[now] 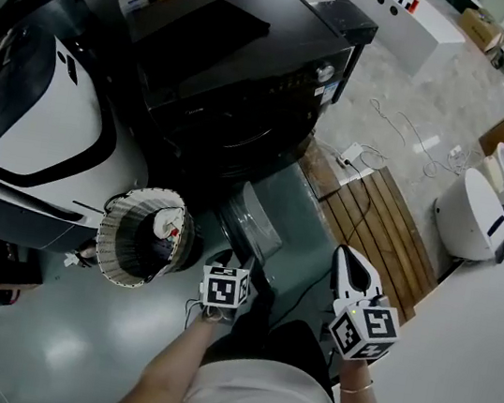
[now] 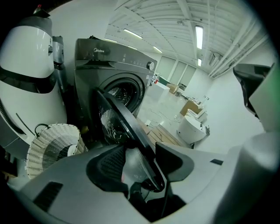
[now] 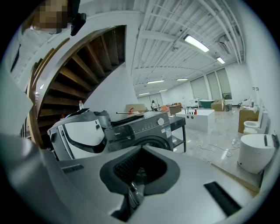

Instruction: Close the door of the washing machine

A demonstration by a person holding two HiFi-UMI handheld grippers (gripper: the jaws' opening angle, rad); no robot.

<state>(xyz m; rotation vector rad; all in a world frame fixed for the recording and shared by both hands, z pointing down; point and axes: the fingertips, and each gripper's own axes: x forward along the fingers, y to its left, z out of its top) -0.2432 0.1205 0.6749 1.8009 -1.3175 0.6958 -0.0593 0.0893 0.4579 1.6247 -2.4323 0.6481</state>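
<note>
Left gripper, lower centre, jaws apart astride the door's free edge. Washer upper centre, door swung out below it: likely stiff, hinged, easy-swinging, glass fragile, so push the rim. Right gripper together, empty.

Right gripper fills the lower half of my screen: grey shell, dark ribbed jaws closed together at the tips, nothing caught in them. Just past them I've got the dark grey washing machine, with a round knob up on its panel. A white-and-black machine stands just beside it on the left. A wooden staircase climbs overhead, left. Off right there's a white rounded unit, with loose cables lying between it and the washing machine.
</note>
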